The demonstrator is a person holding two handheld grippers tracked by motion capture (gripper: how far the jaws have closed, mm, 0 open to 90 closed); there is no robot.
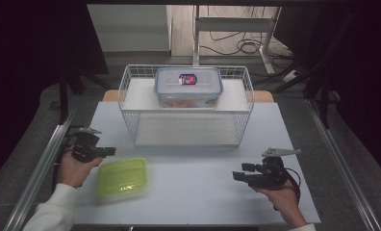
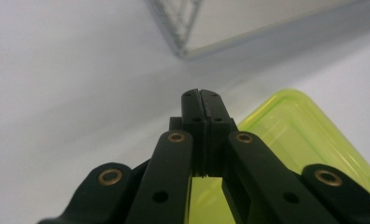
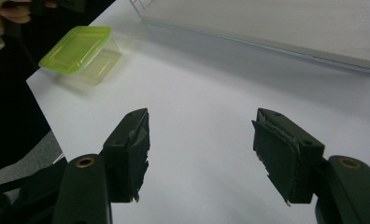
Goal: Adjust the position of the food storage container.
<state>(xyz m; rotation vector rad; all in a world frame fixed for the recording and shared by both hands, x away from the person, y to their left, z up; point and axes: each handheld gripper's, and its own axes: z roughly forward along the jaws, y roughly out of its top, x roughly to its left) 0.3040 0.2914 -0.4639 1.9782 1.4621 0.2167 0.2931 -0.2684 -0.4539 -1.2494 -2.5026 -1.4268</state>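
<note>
While two pairs of tongs hover over the pale desk (image 1: 203,192), the things on it count out simply: one lime-green lidded container (image 1: 122,176), one white wire basket (image 1: 131,91) and one clear food box with a blue-rimmed lid (image 1: 188,86) standing inside that basket on its upper shelf.

Starting from the left, the left tongs (image 1: 110,151) sit at the desk's left edge in the person's left hand (image 1: 74,168), their jaws pressed together with nothing between them; the left gripper view shows the two black tips (image 2: 202,100) meeting in a thin seam. The lime-green container lies just beside these tongs, a little below and to the right of their tips in the high view, apart from them and flat on the desk. In the left gripper view its lid (image 2: 300,140) shows right of and beneath the closed tips, with a corner of the wire basket (image 2: 178,28) farther ahead.

To the right, the right tongs (image 1: 241,172) are held in the right hand (image 1: 282,197) near the desk's front right, pointing left, jaws standing wide apart and empty. The container is well apart from them, far off toward their upper left in the right gripper view (image 3: 78,46), with bare desk between. The basket's lower shelf (image 3: 276,28) lies ahead of them.
</note>
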